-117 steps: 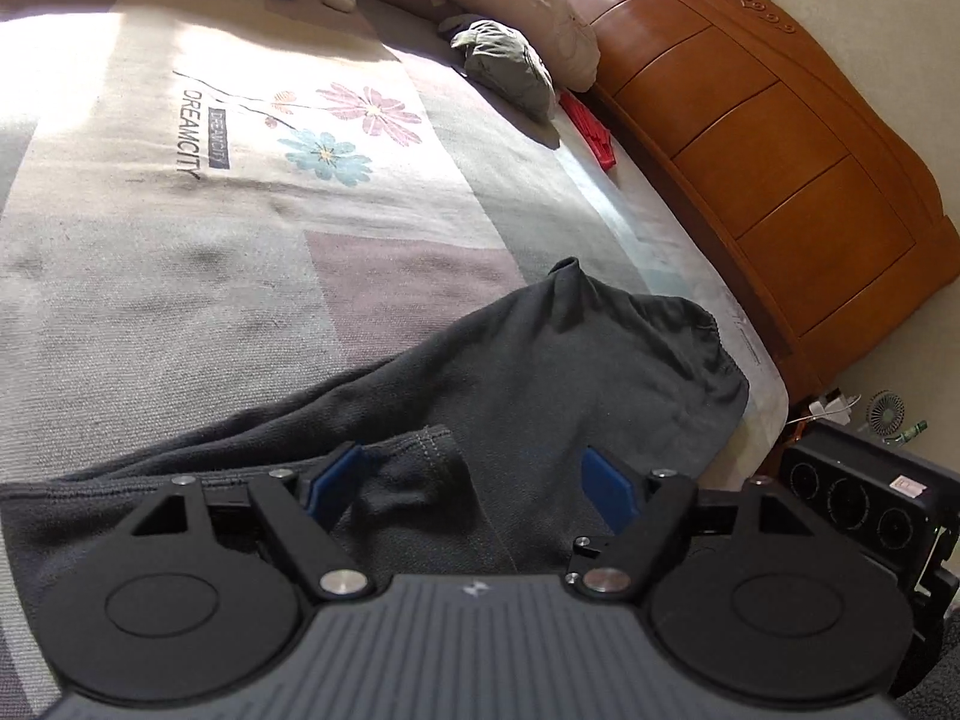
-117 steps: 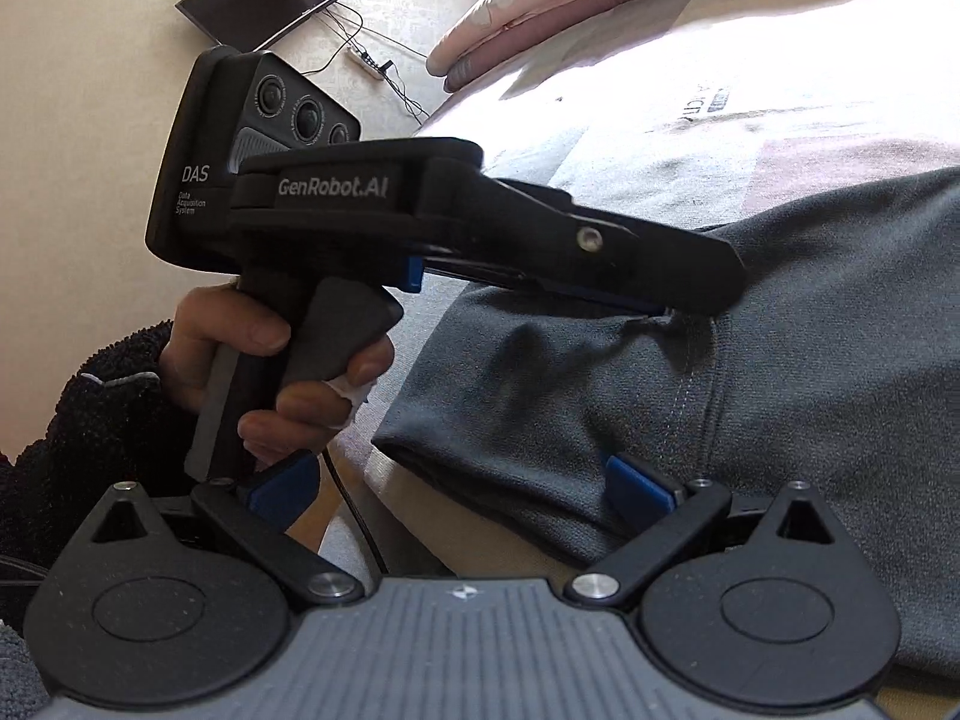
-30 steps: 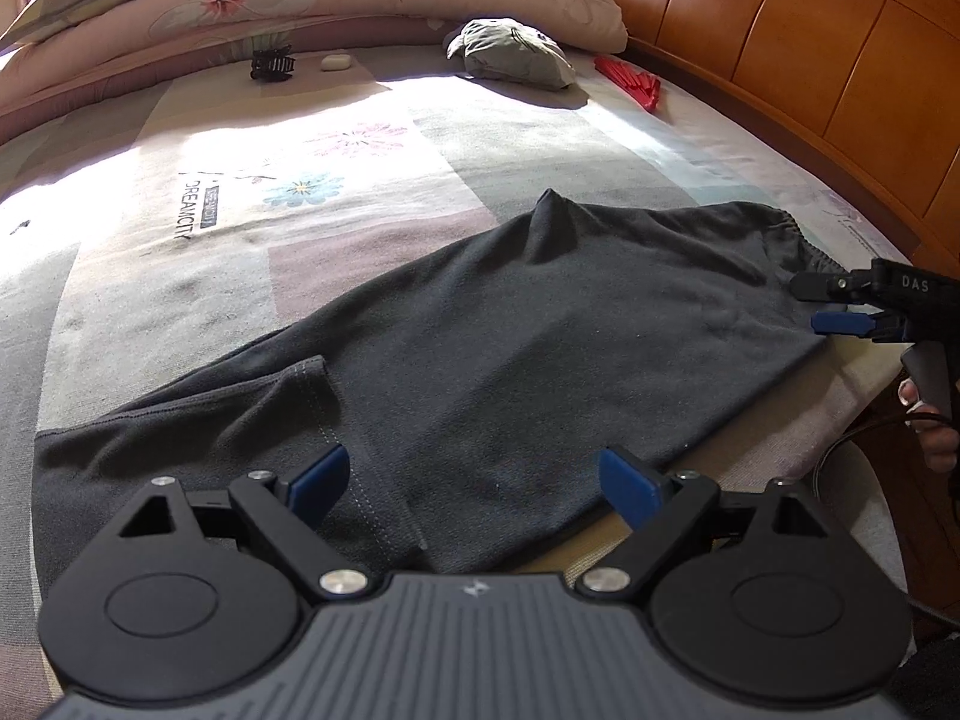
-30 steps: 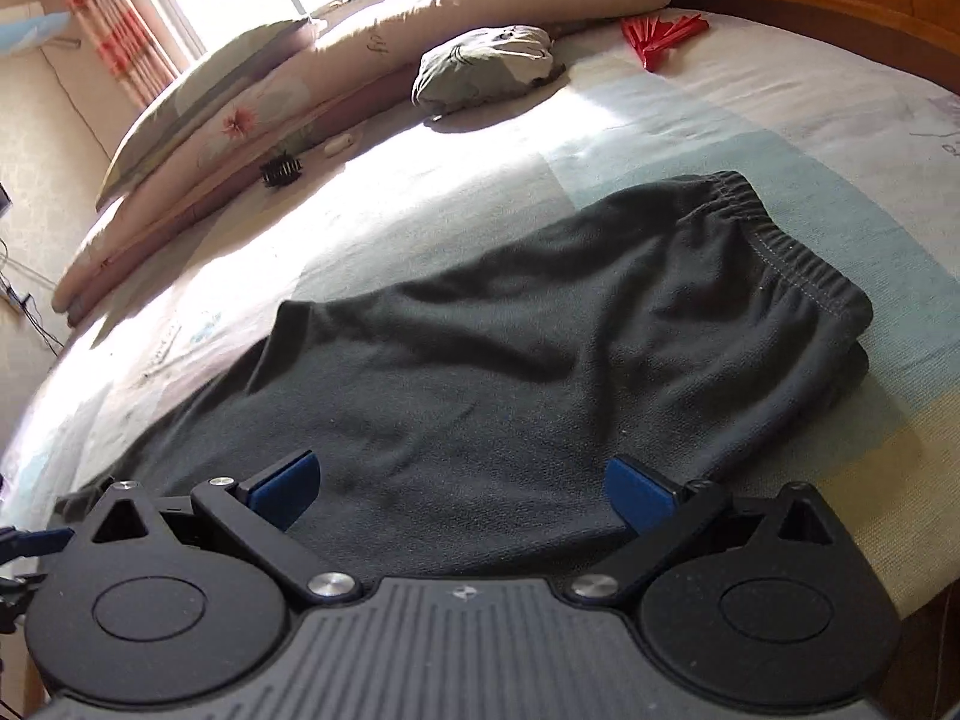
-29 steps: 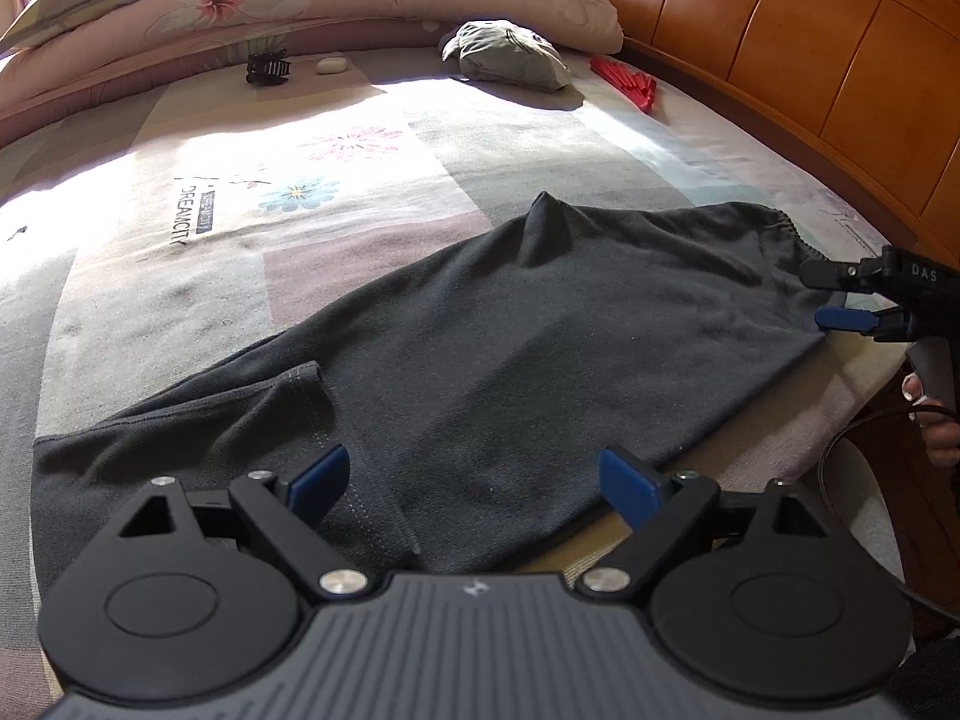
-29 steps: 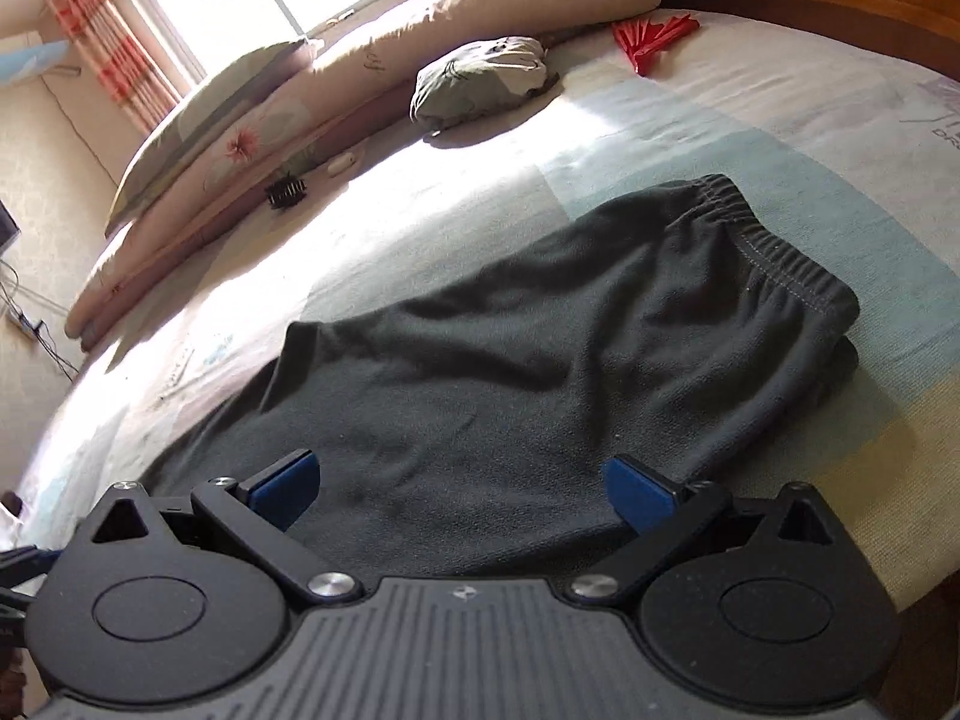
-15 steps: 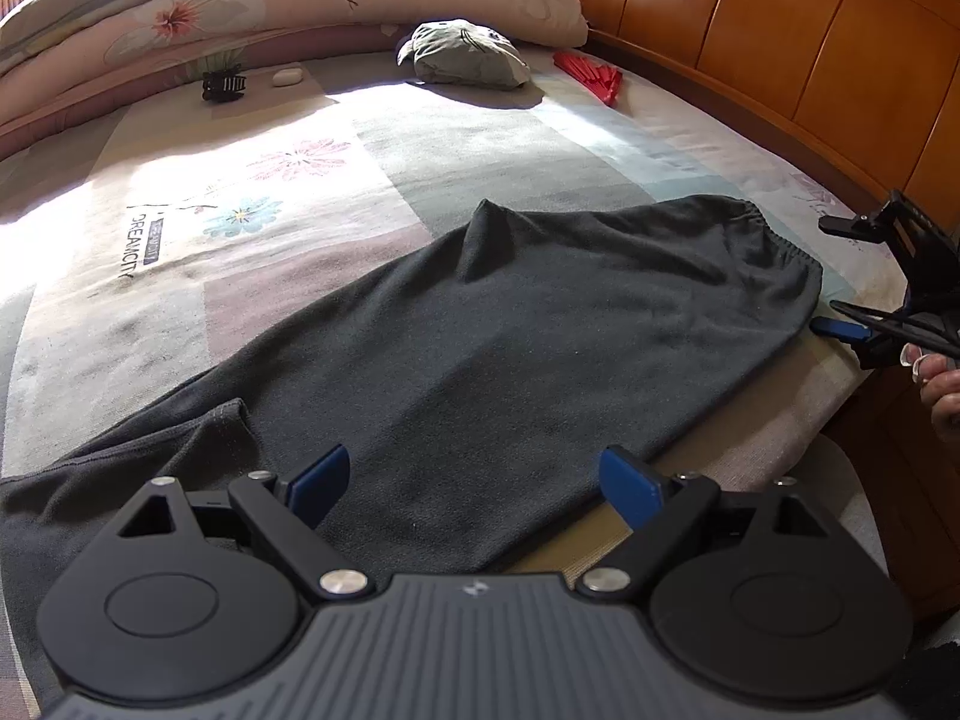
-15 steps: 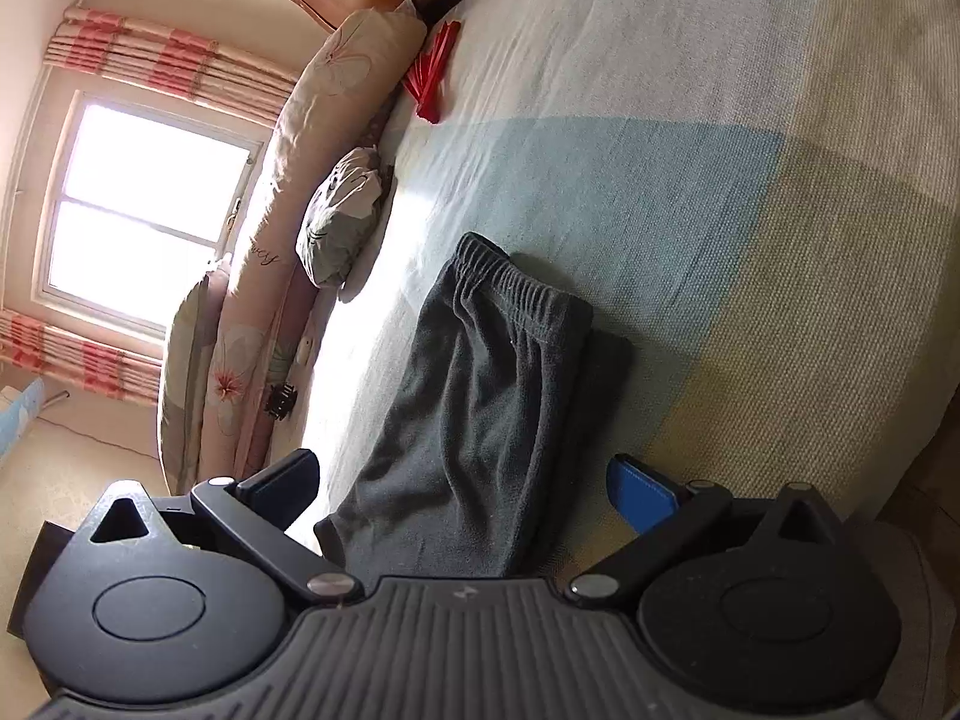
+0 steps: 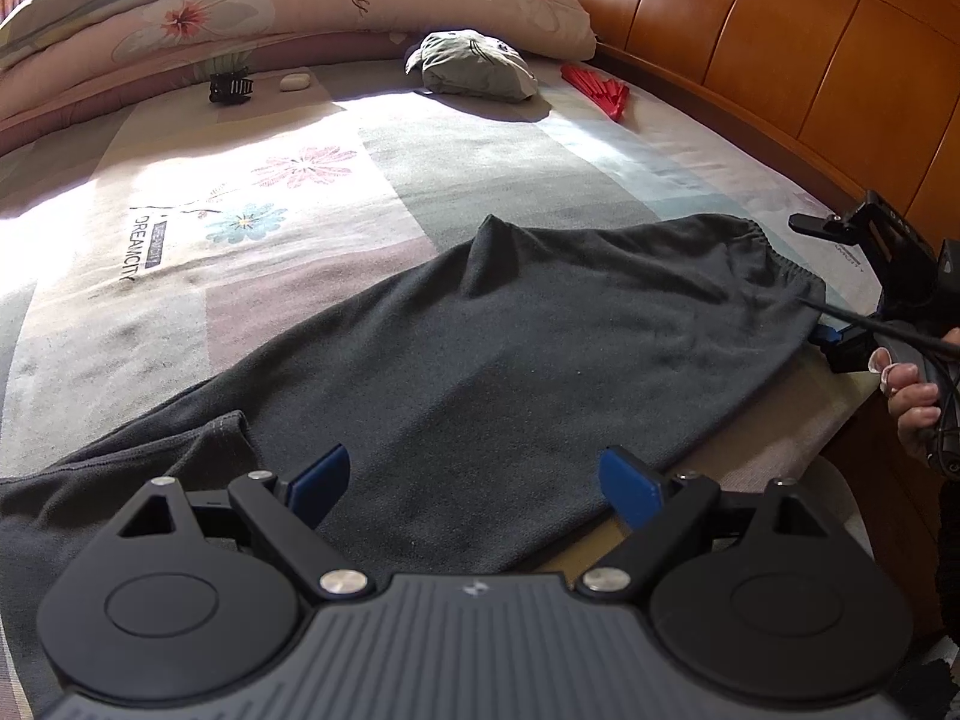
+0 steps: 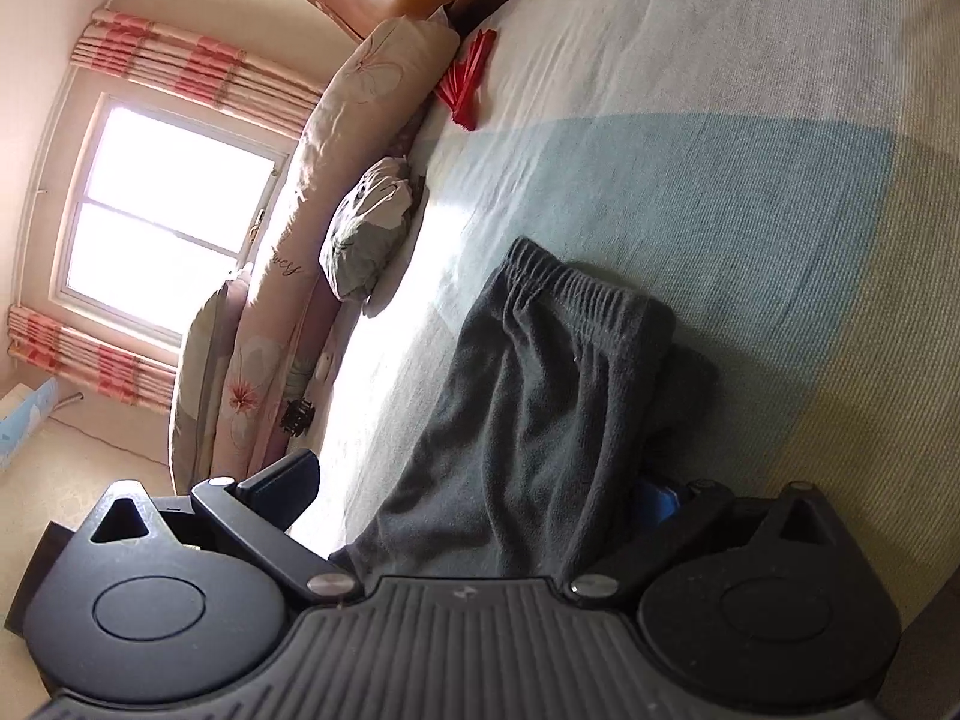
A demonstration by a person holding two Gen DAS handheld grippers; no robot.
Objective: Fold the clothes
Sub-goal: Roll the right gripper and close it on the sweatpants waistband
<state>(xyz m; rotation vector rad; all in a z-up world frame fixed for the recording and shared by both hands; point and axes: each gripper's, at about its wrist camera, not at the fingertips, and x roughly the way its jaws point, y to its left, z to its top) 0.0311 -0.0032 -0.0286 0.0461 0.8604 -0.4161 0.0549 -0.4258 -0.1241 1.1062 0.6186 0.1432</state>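
The dark grey trousers (image 9: 540, 360) lie flat on the bed (image 9: 540, 162), long axis running from the left gripper (image 9: 474, 480) to the right gripper (image 10: 474, 492). Both sets of fingers are released. The waistband (image 10: 576, 288) lies between the right fingers, rolled sideways, nearer that hand.

Matt fleecy trousers (image 9: 540, 360); glossy wooden headboard (image 9: 780, 60); woven bedcover (image 9: 240, 180).

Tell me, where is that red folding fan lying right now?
The red folding fan lies at the far end of the bed, beside the wooden headboard, just right of the bundled grey-green cloth below the long floral pillow.
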